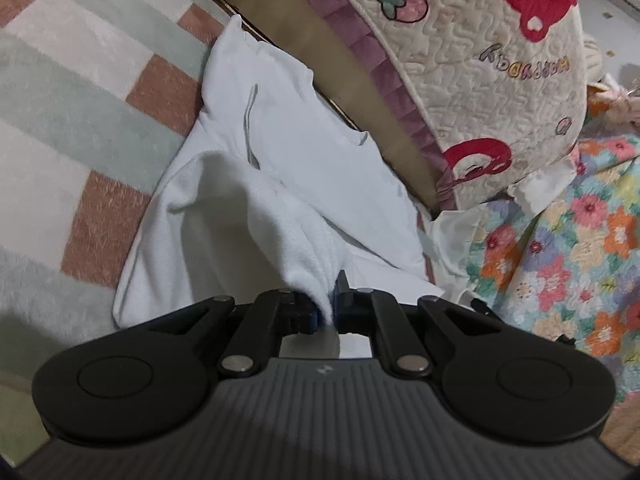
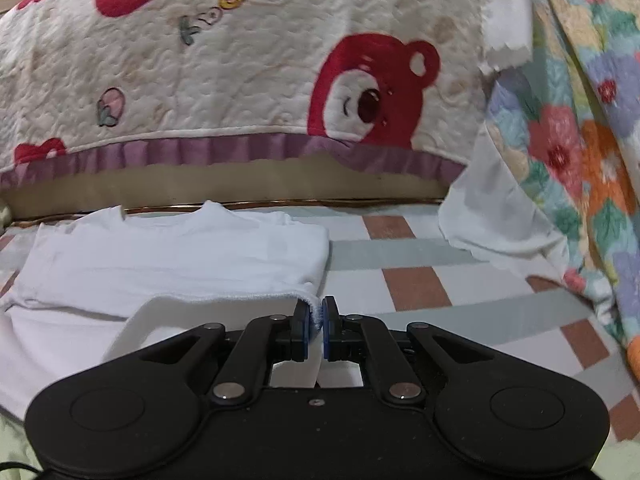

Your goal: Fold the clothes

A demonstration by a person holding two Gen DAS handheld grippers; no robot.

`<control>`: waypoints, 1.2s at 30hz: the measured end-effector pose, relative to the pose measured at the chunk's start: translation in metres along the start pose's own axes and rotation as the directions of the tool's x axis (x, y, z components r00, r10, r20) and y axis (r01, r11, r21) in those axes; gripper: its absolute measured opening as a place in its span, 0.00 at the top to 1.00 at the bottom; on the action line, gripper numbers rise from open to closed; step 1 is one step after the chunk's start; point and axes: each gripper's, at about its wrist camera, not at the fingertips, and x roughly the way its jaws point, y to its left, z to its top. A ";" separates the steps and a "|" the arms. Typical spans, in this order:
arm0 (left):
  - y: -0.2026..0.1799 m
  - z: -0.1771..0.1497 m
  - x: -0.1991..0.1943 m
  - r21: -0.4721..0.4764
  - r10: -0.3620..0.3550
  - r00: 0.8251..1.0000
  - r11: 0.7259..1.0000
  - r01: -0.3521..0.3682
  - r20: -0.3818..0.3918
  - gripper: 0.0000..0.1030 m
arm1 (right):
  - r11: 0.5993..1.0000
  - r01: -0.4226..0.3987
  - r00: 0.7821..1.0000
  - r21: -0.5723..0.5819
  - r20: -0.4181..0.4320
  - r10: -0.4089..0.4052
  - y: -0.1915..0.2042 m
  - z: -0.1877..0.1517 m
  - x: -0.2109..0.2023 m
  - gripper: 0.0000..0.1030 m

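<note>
A white T-shirt point(image 1: 288, 160) lies on a checked blanket point(image 1: 80, 92) on the bed, its neckline toward the headboard. My left gripper point(image 1: 326, 300) is shut on a bunched part of the shirt's lower edge and lifts it off the blanket. In the right wrist view the same white T-shirt point(image 2: 172, 256) lies partly folded. My right gripper point(image 2: 315, 320) is shut on a corner of its hem, with the hem stretched to the left.
A cream quilt with red bears point(image 2: 248, 64) hangs over the tan headboard point(image 2: 224, 188) behind the shirt. A flowered quilt point(image 2: 580, 148) with a white lining lies at the right. The checked blanket point(image 2: 420, 276) stretches right of the shirt.
</note>
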 end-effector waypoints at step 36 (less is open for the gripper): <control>-0.029 0.143 0.098 0.168 0.419 0.894 0.881 -0.442 0.157 0.94 | 0.909 -0.198 0.951 0.366 -0.154 0.269 -0.056 0.122 0.176 0.93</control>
